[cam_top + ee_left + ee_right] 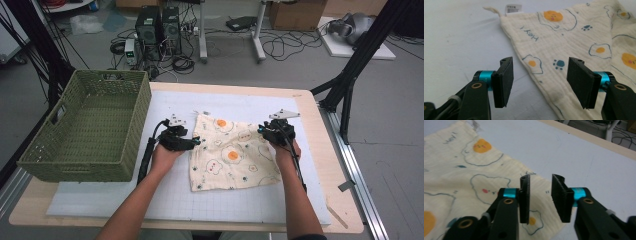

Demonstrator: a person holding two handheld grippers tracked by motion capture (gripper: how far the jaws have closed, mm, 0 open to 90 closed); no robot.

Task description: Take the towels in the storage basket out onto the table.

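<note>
Cloth (231, 152) flat on mat (170, 195), centre-right of table (320, 130). Basket (90, 131) on table's left end, partly over mat edge, well apart from cloth. L gripper (192, 141) at cloth's left edge; R gripper (264, 129) at far right corner. Tag (514, 8) at cloth's far left corner. Floor w/ cables behind table.

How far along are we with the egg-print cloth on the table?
Early stage. Done: the cloth lies spread on the white mat. In hand: nothing is gripped; the left gripper stands open over the cloth's left edge, and the right gripper stands open over its right edge. Left: any folding, and the green basket holds nothing.
</note>
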